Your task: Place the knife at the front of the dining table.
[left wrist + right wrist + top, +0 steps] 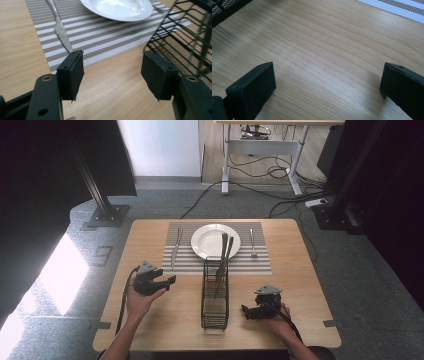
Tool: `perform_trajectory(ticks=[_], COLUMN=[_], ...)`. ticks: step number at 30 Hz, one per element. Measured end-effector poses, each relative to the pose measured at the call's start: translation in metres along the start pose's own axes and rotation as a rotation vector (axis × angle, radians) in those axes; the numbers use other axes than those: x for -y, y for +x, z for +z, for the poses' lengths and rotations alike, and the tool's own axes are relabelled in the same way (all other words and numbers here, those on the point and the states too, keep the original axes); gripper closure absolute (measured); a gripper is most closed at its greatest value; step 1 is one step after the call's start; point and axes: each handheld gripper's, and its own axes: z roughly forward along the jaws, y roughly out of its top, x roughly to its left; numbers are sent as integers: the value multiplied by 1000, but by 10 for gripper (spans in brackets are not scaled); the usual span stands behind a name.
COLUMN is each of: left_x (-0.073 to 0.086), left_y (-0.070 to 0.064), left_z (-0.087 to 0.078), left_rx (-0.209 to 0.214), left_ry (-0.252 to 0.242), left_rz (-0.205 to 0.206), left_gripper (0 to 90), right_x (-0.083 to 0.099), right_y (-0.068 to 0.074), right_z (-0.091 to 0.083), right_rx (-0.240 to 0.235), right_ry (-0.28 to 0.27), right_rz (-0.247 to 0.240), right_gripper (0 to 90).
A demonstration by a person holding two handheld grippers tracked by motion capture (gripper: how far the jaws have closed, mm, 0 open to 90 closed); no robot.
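Round white plate (pixel 215 241) on striped woven placemat (pixel 260 261)

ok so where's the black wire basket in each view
High view: wire basket stands at table centre, between the two hands, just below the plate.
Left gripper view: its mesh runs along the right edge.
Right gripper view: a corner sits top left.
Shared landmark: the striped mat.

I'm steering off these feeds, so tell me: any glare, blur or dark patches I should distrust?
High view: a bright sunlight patch blows out the floor at left, and the upper corners are near black. Left gripper view: glare on the white plate; the wire basket is soft at right. Right gripper view: a pale sheen on the wooden table; the near gripper pads are blurred.
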Motion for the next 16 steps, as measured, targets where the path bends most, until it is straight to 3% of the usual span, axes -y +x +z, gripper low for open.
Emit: perform_trajectory(ticks=[7, 16], left_x=[20, 20], left_y=[-11, -10], left_z=[-19, -18], left_rx=[44, 32], left_ry=[-1, 5], left_rz=[-3, 4], left_gripper=[341, 327], right_x=[0, 0], right_y=[0, 1], right_z=[0, 0], right_rx=[1, -1], right_ry=[1, 2], right_rz=[1, 2], right_gripper=[0, 0])
